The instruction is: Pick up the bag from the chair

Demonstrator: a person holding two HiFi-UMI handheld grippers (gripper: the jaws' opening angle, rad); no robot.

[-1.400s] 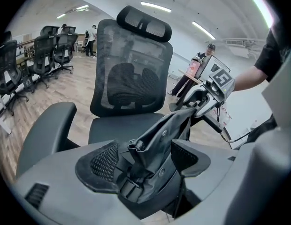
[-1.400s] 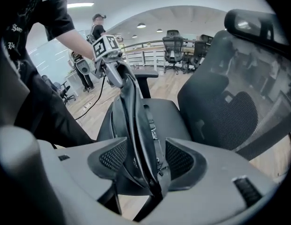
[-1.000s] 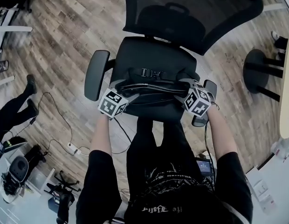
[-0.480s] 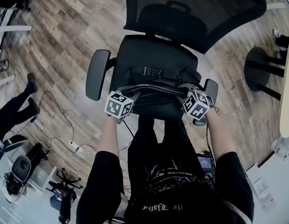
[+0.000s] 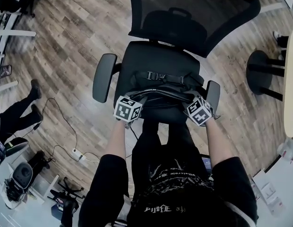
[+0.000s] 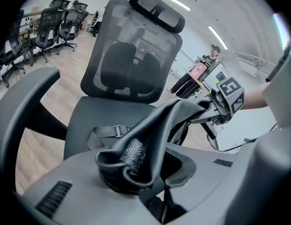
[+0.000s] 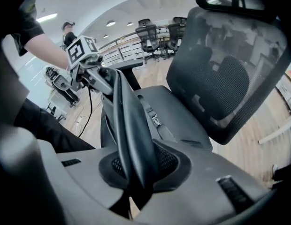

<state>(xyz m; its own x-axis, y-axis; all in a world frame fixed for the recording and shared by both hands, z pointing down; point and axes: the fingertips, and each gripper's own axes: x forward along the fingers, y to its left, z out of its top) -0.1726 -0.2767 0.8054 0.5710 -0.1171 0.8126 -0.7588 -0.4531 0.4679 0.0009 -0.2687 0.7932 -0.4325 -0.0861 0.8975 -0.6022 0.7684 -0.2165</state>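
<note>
Head view: left gripper (image 5: 136, 100) and right gripper (image 5: 189, 101), jaws just closed on the bag (image 5: 161, 91) over the chair (image 5: 153, 56); loose fabric may slip out.

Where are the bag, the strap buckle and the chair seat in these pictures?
bag (image 5: 160, 97), head view, middle of its body
strap buckle (image 5: 153, 75), head view, centre of the clasp
chair seat (image 5: 151, 56), head view, bare cushion behind the bag

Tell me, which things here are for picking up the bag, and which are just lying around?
For the job: the bag, the chair under it, the left gripper and right gripper, whose jaws have just been closing and now pinch the bag's top edge.
Just lying about: the power strip on the floor, the round stand base, the spare office chairs.
</note>
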